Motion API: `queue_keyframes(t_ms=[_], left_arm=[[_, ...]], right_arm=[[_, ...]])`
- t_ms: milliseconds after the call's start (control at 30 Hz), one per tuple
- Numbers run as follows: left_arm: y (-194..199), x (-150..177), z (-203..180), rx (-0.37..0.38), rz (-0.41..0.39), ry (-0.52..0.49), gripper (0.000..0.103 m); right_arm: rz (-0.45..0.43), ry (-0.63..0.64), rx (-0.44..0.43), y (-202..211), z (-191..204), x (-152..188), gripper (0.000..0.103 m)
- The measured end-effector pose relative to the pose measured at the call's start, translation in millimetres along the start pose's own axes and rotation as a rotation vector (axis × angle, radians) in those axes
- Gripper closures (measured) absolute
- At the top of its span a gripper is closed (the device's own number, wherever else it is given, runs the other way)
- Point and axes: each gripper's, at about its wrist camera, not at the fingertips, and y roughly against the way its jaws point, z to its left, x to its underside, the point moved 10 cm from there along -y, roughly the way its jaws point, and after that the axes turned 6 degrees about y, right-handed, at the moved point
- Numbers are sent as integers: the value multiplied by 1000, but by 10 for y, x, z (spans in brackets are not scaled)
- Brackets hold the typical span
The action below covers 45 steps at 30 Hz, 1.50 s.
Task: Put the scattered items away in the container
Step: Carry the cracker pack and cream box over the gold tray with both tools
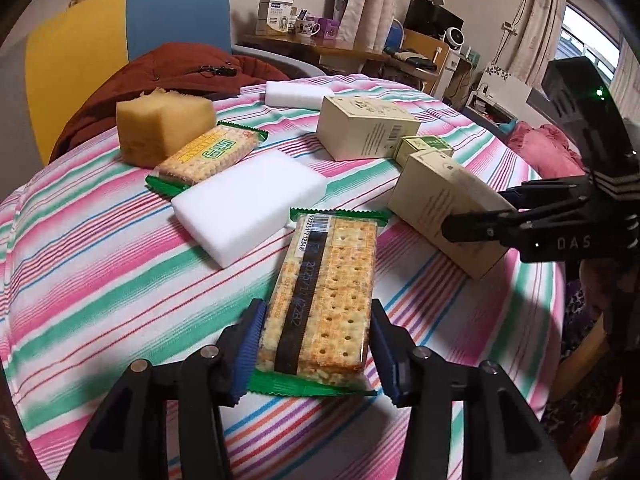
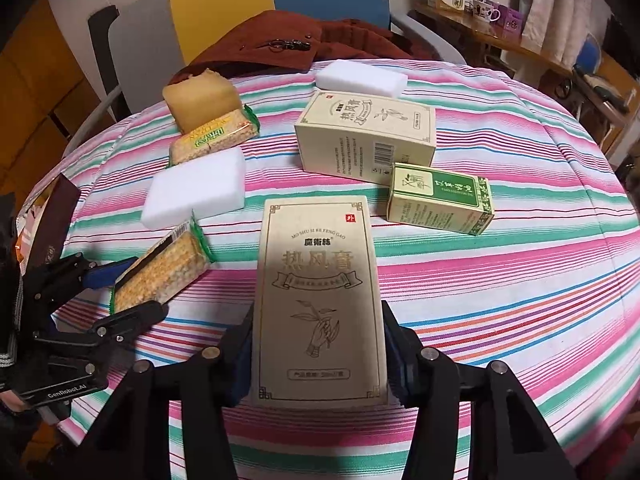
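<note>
Nearest in the left wrist view, a cracker packet (image 1: pixel 320 300) lies on the striped surface (image 1: pixel 100 272) between the left gripper (image 1: pixel 316 344) fingers, which flank its long sides, seemingly touching; a firm clamp cannot be confirmed. Its long axis runs 6 to 12 o'clock. It is judged light, brittle and slippery in film, best held lightly across the width. The right gripper (image 2: pixel 318 352) is clamped on a stiff, light ointment box (image 2: pixel 318 300), long axis toward 12 o'clock. Farther off are seen a white sponge (image 1: pixel 248 204) and a yellow sponge block (image 1: pixel 164 128). No container is visible.
</note>
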Motion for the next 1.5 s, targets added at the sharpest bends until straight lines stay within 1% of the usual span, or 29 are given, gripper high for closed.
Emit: queue_keyframes(t_ms=[67,133,233,300,400,467,533,633,767,933,1100,1200,1300,1500], left_arm=[[84,74,-10,-3,-2,0,53],[174,160,5,-21,-6,8,53],[302,285,61,-82,-23,8,53],[380,363,106,-107,-36,16,53],[491,461,203,-130,-54,48,53],[590,525,269,-164,-68,57,53],[678,584,328,-180,-79,70,53],[838,623,390,-197,-109,82,53],[1076,614,427,-221,-161,89,53],[1406,592,521,-255,-218,109,53],[1756,606,718,-324,-272,127,53],[1954,658,918,-375,-297,152,53],[2108,723,1112,-415,-311,175,53],[2415,895,1508,-497,-340,233,53]], right_arm=[[-1,6,-5,0,21,1,49],[-2,13,-7,2,36,3,49],[-11,25,-15,5,93,4,49],[-23,38,-19,5,156,9,49],[-61,60,-32,4,305,29,49],[-95,52,-40,18,376,46,49],[-132,35,-53,31,449,65,49],[-174,13,-42,57,569,117,49],[-200,9,-21,59,733,164,49],[-221,-10,-41,48,924,172,50],[-232,-21,-91,37,1179,112,50],[-234,-11,-110,18,1366,93,50],[-246,-15,-148,27,1556,63,50],[-296,29,-233,157,2088,-60,50]])
